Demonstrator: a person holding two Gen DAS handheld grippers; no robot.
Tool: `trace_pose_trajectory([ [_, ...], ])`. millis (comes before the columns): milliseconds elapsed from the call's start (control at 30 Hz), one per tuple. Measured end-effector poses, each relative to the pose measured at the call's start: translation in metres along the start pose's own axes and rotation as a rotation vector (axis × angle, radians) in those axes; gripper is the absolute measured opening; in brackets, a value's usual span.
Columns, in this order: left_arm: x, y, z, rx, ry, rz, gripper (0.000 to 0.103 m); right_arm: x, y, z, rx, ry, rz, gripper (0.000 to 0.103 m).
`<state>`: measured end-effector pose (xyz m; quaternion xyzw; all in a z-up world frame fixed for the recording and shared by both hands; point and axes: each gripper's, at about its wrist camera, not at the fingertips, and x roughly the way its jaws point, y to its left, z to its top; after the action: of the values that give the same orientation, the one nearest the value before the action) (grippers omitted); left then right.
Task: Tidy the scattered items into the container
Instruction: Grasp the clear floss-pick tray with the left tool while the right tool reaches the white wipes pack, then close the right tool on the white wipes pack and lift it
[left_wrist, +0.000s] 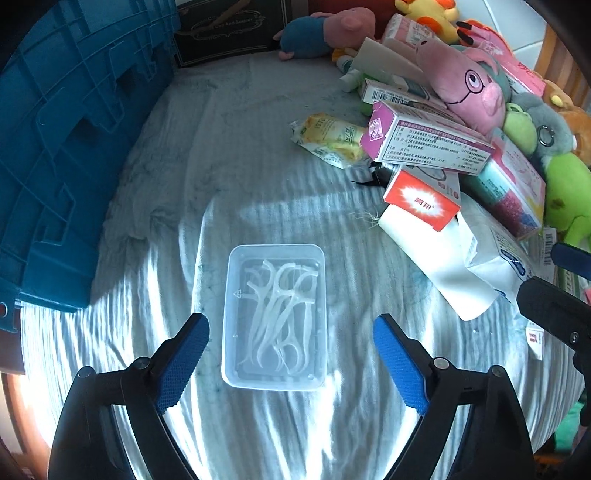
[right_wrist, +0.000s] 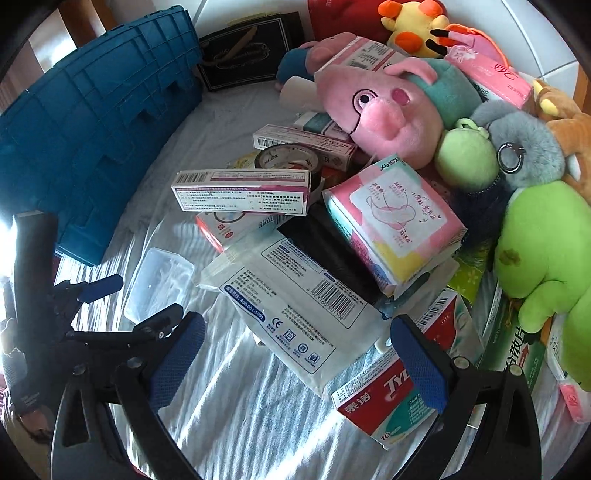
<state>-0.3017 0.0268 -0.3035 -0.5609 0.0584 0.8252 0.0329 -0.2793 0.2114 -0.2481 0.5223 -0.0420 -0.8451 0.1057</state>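
Item: clear floss-pick box, lying flat on the bed sheet, apart from the main heap. Location: directly ahead of my left hand-held gripper, between its two blue pads, neither pad touching it. Left jaws spread wide, holding nothing. Right hand-held gripper likewise spread and empty, hovering over a white sealed pouch and a red-and-white medicine carton.

Orientation: the box's long axis runs away from the left wrist camera, roughly in line with the fingers; short sides near and far. The picks inside lie mostly along that same axis.

Container: blue crate, standing at the left edge of the bed, well apart from the box.

Risks, as I judge them:
- Smooth, thin plastic walls; closing on the long sides could flex the box or let it slip
- I cannot tell whether a lid is fitted; tilting in transit could spill the picks
- Soft, wrinkled sheet: a pad may catch cloth along with the rim
- The two grippers sit near each other; a careless sweep could knock them together or disturb the pile of boxes and plush toys
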Motion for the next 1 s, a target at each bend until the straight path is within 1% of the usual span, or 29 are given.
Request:
trace_pose_trajectory([
  [67, 0.005, 0.001, 0.000, -0.011, 0.018, -0.008, 0.091, 0.004, 0.000, 0.003, -0.013, 0.014, 0.002, 0.074],
  [133, 0.010, 0.003, 0.001, -0.016, 0.033, -0.012, 0.091, 0.008, -0.001, 0.007, -0.027, 0.025, 0.009, 0.066],
  [233, 0.018, 0.003, 0.001, -0.020, 0.052, -0.011, 0.091, 0.016, 0.001, 0.013, -0.057, 0.034, 0.015, 0.066],
  [300, 0.024, 0.003, 0.000, -0.027, 0.073, -0.018, 0.080, 0.022, 0.002, 0.016, -0.075, 0.041, 0.011, 0.066],
  [367, 0.022, 0.005, -0.001, -0.043, 0.072, -0.043, 0.062, 0.027, 0.002, 0.018, -0.081, 0.055, 0.008, 0.066],
  [400, 0.021, 0.004, -0.002, -0.040, 0.072, -0.043, 0.060, 0.029, 0.003, 0.019, -0.080, 0.061, 0.010, 0.066],
  [433, 0.019, 0.004, -0.004, -0.035, 0.072, -0.039, 0.060, 0.029, 0.005, 0.018, -0.079, 0.073, 0.018, 0.065],
  [467, 0.018, 0.003, -0.006, -0.029, 0.072, -0.036, 0.060, 0.030, 0.007, 0.017, -0.079, 0.085, 0.026, 0.054],
  [500, 0.015, 0.003, -0.009, -0.025, 0.070, -0.034, 0.060, 0.030, 0.010, 0.014, -0.082, 0.097, 0.035, 0.052],
  [567, 0.011, 0.003, -0.015, -0.018, 0.065, -0.032, 0.060, 0.030, 0.018, 0.006, -0.083, 0.119, 0.059, 0.052],
  [667, 0.001, 0.002, -0.020, -0.006, 0.044, -0.023, 0.060, 0.025, 0.029, -0.004, -0.086, 0.125, 0.099, 0.052],
  [767, -0.008, -0.002, -0.022, 0.000, 0.025, -0.028, 0.060, 0.022, 0.028, -0.007, -0.079, 0.105, 0.066, 0.052],
  [800, -0.011, -0.005, -0.023, 0.005, 0.017, -0.030, 0.060, 0.022, 0.024, -0.007, -0.068, 0.105, 0.041, 0.052],
  [833, -0.015, -0.008, -0.024, 0.012, 0.009, -0.030, 0.060, 0.023, 0.020, -0.008, -0.050, 0.110, 0.036, 0.052],
  [933, -0.023, -0.015, -0.027, 0.027, -0.010, -0.030, 0.060, 0.025, 0.010, -0.010, -0.006, 0.107, 0.046, 0.051],
  [1000, -0.029, -0.018, -0.030, 0.033, -0.020, -0.029, 0.060, 0.028, 0.006, -0.010, 0.022, 0.101, 0.085, 0.049],
])
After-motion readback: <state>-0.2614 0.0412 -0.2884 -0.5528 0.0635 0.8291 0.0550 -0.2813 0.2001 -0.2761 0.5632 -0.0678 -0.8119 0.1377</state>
